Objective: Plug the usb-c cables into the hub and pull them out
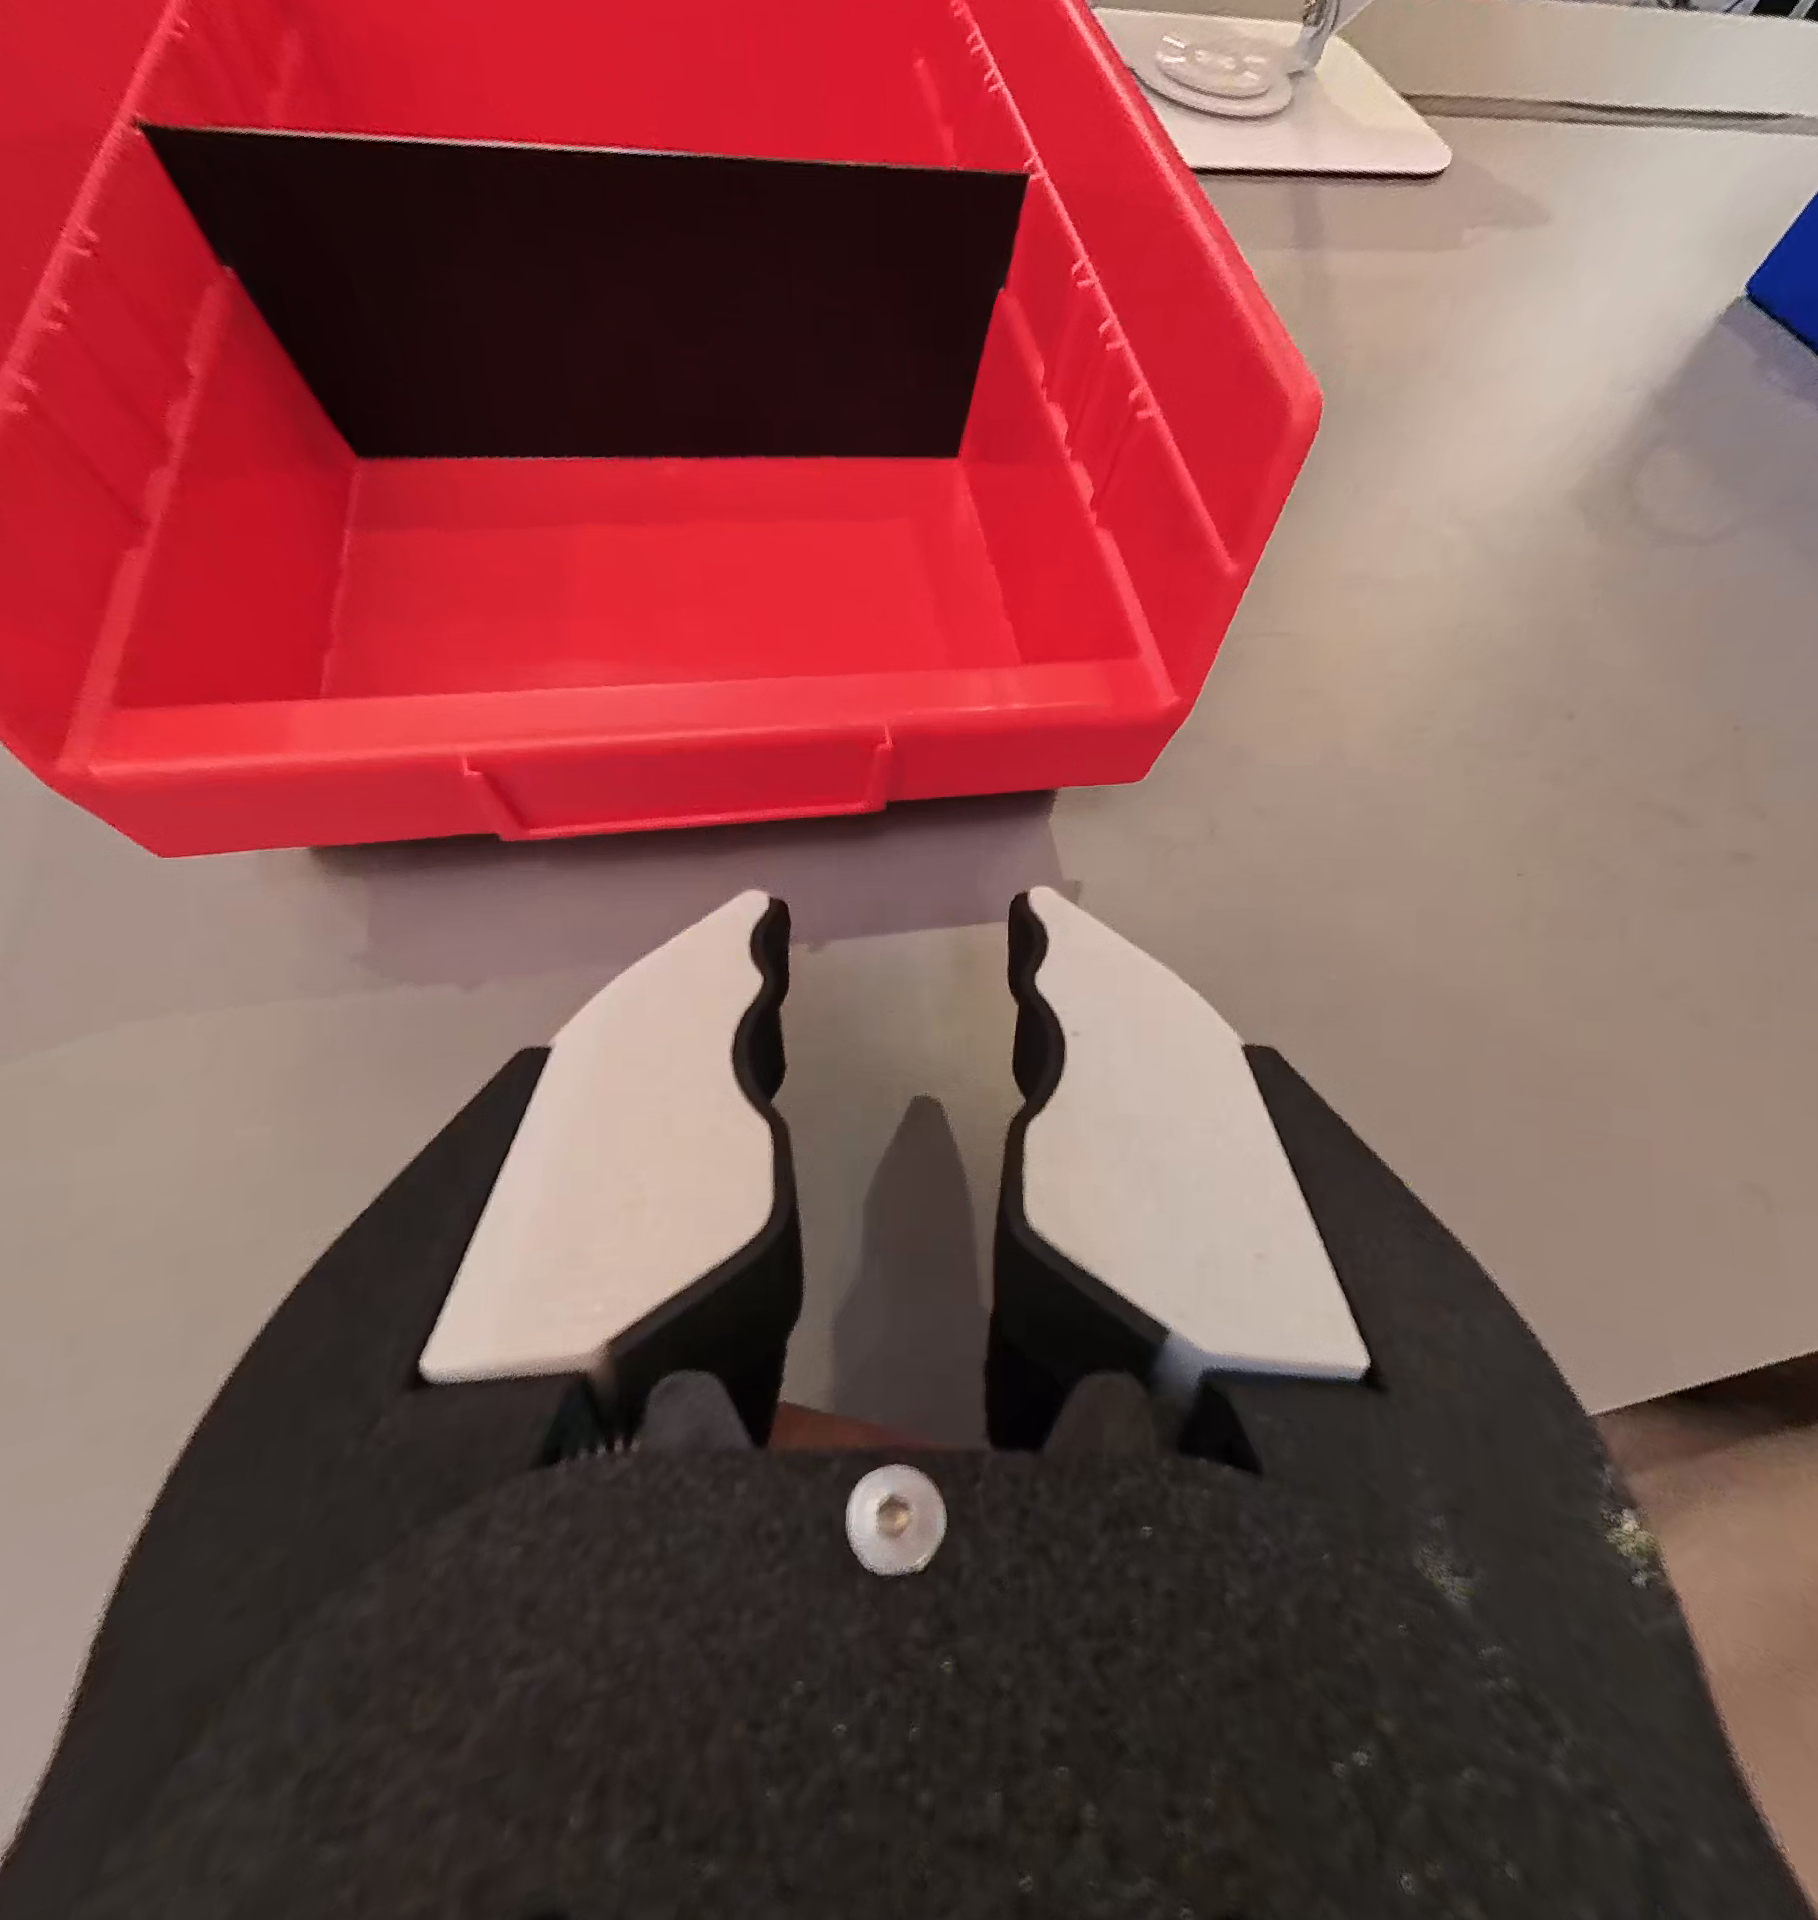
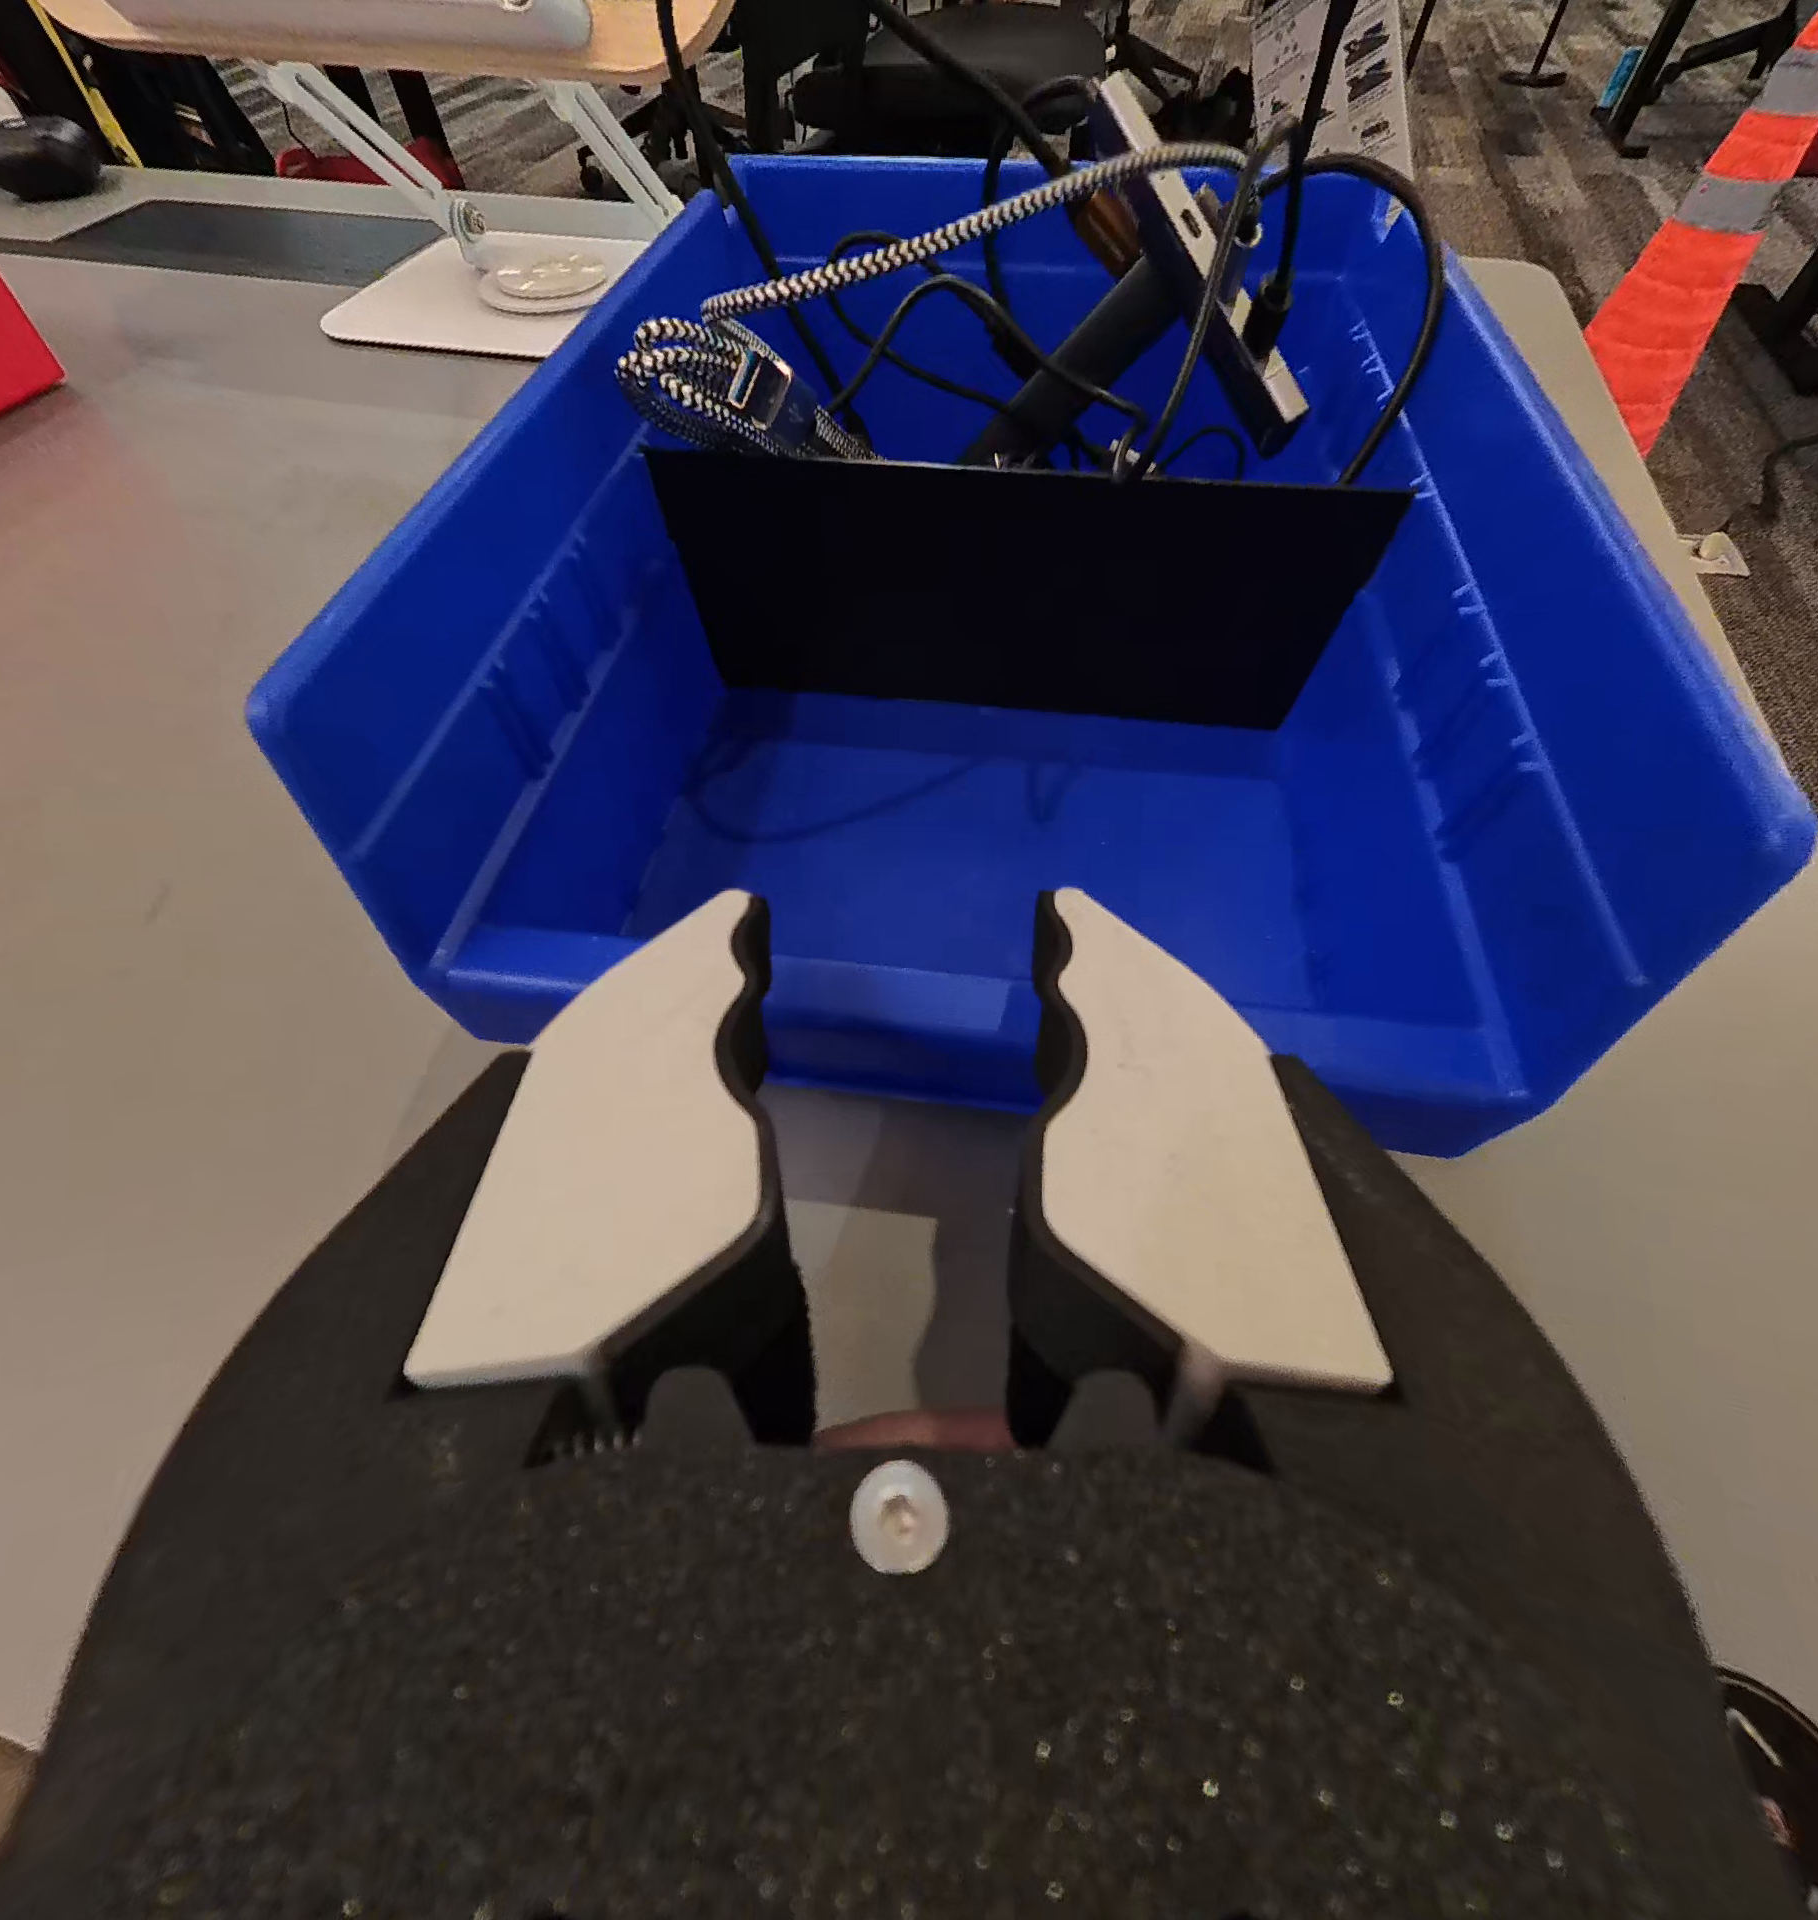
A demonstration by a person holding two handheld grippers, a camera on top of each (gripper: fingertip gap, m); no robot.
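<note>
Empty-handed, both tongs gape: the left gripper [image 1: 897, 914] faces a bare red plastic bin [image 1: 1237, 343], the right gripper [image 2: 900, 914] a blue plastic bin [image 2: 365, 717] whose far compartment holds the slim blue hub [image 2: 1211, 265] and tangled black cables [image 2: 1404, 301]. Nothing looks started; reaching past the black divider [image 2: 1019, 592] likely comes next.

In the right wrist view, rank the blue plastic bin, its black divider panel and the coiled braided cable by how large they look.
1. Blue plastic bin
2. Black divider panel
3. Coiled black-and-white braided cable, clearly smallest, though it lies farthest from the camera.
</note>
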